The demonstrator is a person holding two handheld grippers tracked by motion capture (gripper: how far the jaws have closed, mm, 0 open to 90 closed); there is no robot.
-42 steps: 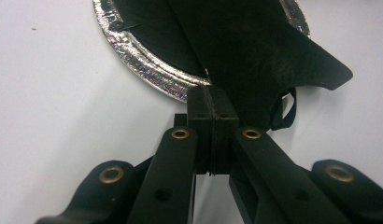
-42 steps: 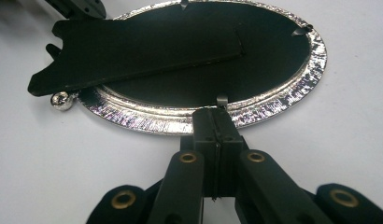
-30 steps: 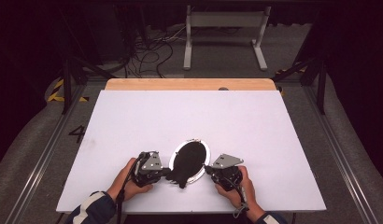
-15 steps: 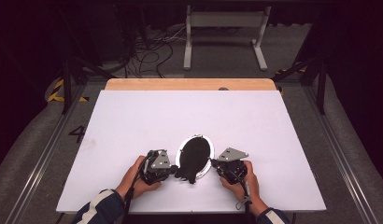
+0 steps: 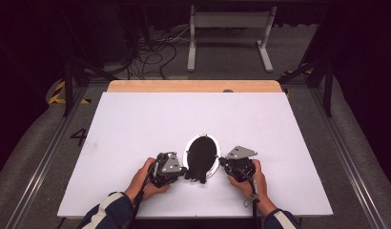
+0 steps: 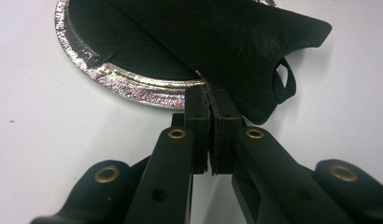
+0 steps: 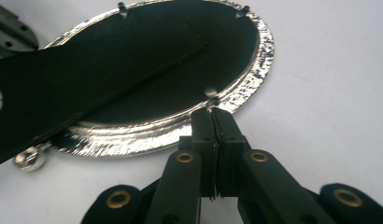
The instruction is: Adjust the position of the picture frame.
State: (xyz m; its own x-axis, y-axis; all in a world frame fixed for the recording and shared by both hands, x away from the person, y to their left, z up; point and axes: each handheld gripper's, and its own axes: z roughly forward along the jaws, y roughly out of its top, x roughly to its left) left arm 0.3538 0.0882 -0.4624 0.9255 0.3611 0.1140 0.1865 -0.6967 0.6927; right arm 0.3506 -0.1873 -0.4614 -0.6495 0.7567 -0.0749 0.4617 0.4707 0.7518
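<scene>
White desk (image 5: 136, 124), dark room. Left claw (image 6: 209, 100) pinched the black cloth (image 6: 236, 42); right claw (image 7: 213, 116) clamped the silver hoop's (image 7: 171, 135) near rim. Likely fitting stage; next needs an even pull.

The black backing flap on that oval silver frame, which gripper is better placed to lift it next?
Probably left: the left hand-held gripper, jaws shut, sits at the flap's edge; the right hand-held gripper is at the frame rim.

The oval frame (image 7: 255, 79) has a shiny, crinkled metal rim; the black cloth (image 6: 236, 42) on it looks matt and slightly fuzzy.
</scene>
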